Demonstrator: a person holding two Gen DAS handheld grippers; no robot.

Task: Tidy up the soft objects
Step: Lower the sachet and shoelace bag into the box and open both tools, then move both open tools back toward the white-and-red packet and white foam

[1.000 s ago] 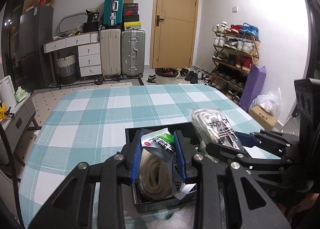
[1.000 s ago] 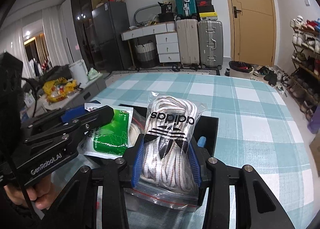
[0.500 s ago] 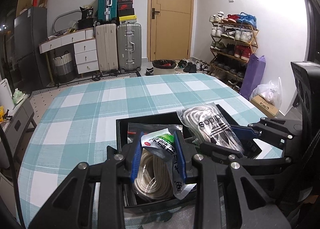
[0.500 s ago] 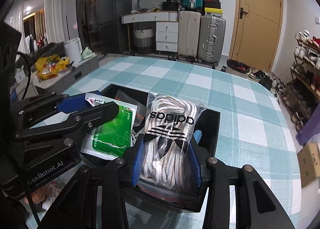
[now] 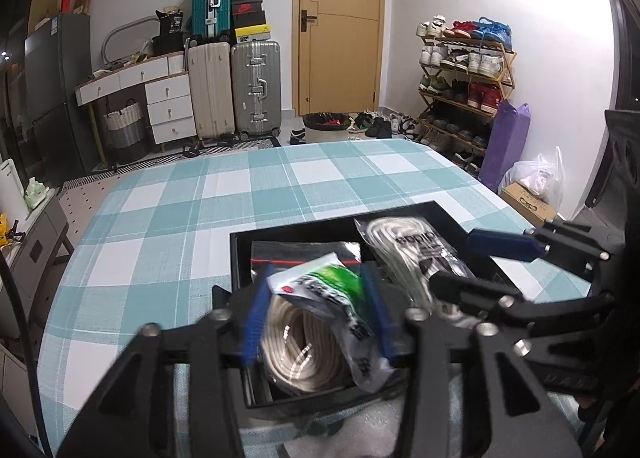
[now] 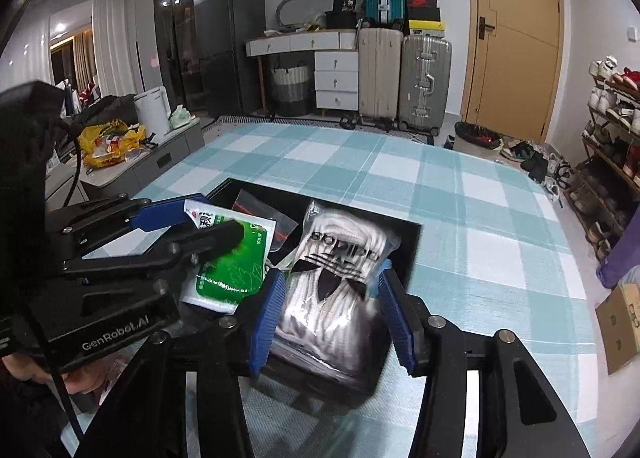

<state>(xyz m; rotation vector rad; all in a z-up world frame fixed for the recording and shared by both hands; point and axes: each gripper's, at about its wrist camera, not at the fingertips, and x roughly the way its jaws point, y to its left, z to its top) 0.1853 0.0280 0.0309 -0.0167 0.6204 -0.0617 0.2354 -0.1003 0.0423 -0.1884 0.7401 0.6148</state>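
A black box (image 5: 235, 258) stands on the teal checked table. My left gripper (image 5: 316, 318) hangs over its near left part. Its jaws are opening around a clear bag of pale cord with a green label (image 5: 308, 342), which rests in the box, and the pads no longer squeeze it. My right gripper (image 6: 332, 318) is over the box's right part (image 6: 414, 246). Its jaws are opening too, with slim gaps beside the bag of white laces with the black logo (image 6: 336, 286) that lies between them. Each gripper shows in the other's view: right gripper (image 5: 454, 258), left gripper (image 6: 216, 222).
A flat zip bag with a red strip (image 5: 304, 250) lies at the back of the box. Bubble wrap (image 5: 352, 430) lies at the table's near edge. A hand (image 6: 80, 382) holds the left gripper. Checked cloth (image 5: 260, 186) stretches beyond the box.
Both pairs of jaws have spread apart and let go of their bags. The two bags have come down into the black box.
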